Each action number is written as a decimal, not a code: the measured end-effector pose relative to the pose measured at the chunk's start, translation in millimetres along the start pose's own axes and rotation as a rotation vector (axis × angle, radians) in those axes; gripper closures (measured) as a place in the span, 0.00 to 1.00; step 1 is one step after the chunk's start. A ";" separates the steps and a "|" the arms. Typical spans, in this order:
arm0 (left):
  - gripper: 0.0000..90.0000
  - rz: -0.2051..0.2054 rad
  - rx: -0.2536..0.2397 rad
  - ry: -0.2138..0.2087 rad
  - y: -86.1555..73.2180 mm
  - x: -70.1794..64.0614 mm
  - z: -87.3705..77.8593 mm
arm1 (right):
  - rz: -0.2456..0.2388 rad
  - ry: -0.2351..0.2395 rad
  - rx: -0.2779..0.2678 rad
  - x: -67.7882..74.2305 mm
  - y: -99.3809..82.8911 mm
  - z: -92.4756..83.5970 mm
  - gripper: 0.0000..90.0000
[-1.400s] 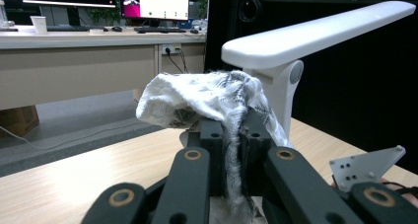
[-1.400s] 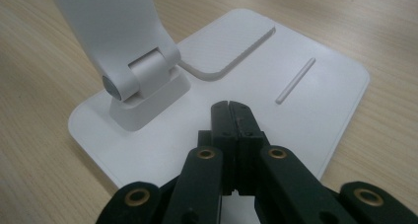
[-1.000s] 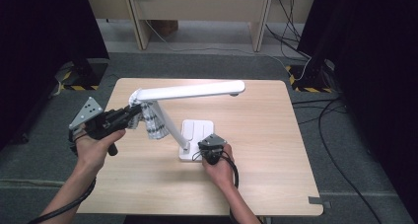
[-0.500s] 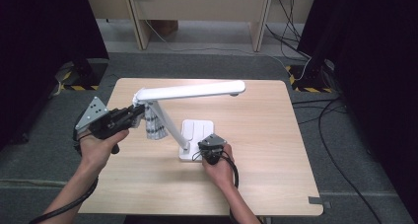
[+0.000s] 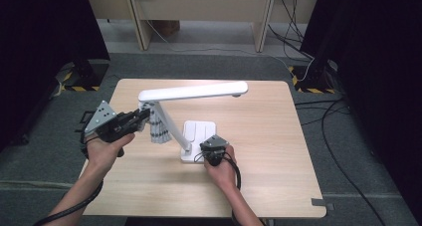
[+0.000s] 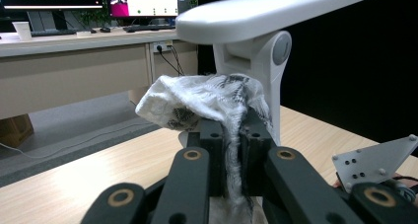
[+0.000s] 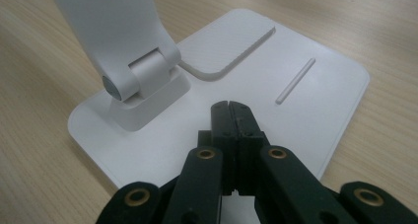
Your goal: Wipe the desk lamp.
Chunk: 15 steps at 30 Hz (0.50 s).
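Your left gripper (image 5: 141,117) was pinching a white patterned cloth (image 6: 207,98), jaws clamped on a fold of it; the rest bunched above the jaw tips and hung down beside the lamp's arm. The cloth (image 5: 157,126) sat just below the elbow hinge (image 6: 280,49) of the white desk lamp (image 5: 191,92). In the left gripper view the cloth lay against or just in front of the hinge post; contact could not be judged.

Your right gripper (image 7: 230,110) had its jaws pressed together, nothing between them. The tips rested on or just over the lamp's flat white base (image 7: 315,100), close to the lower hinge (image 7: 140,78) where the arm meets the base. In the high view your right hand (image 5: 221,169) held that gripper (image 5: 211,145) at the near edge of the base (image 5: 201,131).

The lamp stood near the middle of the wooden worktop (image 5: 278,151), head lying roughly level and pointing right. Your left hand (image 5: 104,149) was over the worktop's left edge.
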<state>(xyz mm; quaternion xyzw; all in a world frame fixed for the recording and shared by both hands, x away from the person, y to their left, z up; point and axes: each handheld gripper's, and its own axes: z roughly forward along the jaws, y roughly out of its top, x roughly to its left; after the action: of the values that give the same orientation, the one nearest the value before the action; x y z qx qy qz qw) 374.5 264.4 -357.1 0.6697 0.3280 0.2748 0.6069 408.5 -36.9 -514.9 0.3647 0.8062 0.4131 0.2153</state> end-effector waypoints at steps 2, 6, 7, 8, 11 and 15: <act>0.93 -0.002 -0.002 -0.003 -2.3 0.6 1.2 | -0.002 0.000 0.000 0.0 0.0 0.0 1.00; 0.93 -0.008 -0.004 -0.005 -7.0 0.9 3.3 | -0.002 0.000 0.002 -0.1 0.0 -0.1 1.00; 0.93 -0.009 -0.003 -0.004 -8.0 0.7 3.8 | -0.001 0.000 0.002 -0.1 0.0 -0.1 1.00; 0.93 -0.011 -0.002 -0.004 -9.2 0.4 4.3 | -0.002 0.000 0.002 0.0 0.0 -0.1 1.00; 0.93 -0.012 0.005 -0.004 -12.9 -0.7 5.8 | -0.002 0.000 0.002 0.0 0.0 -0.1 1.00; 0.93 -0.019 0.011 -0.003 -18.2 -2.2 8.0 | -0.001 0.000 0.002 0.0 0.1 -0.1 1.00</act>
<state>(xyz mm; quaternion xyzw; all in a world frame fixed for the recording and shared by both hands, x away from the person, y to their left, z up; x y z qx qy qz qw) 377.3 258.5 -376.0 0.6704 0.3351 0.2663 0.6061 408.5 -36.9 -514.8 0.3646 0.8067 0.4123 0.2152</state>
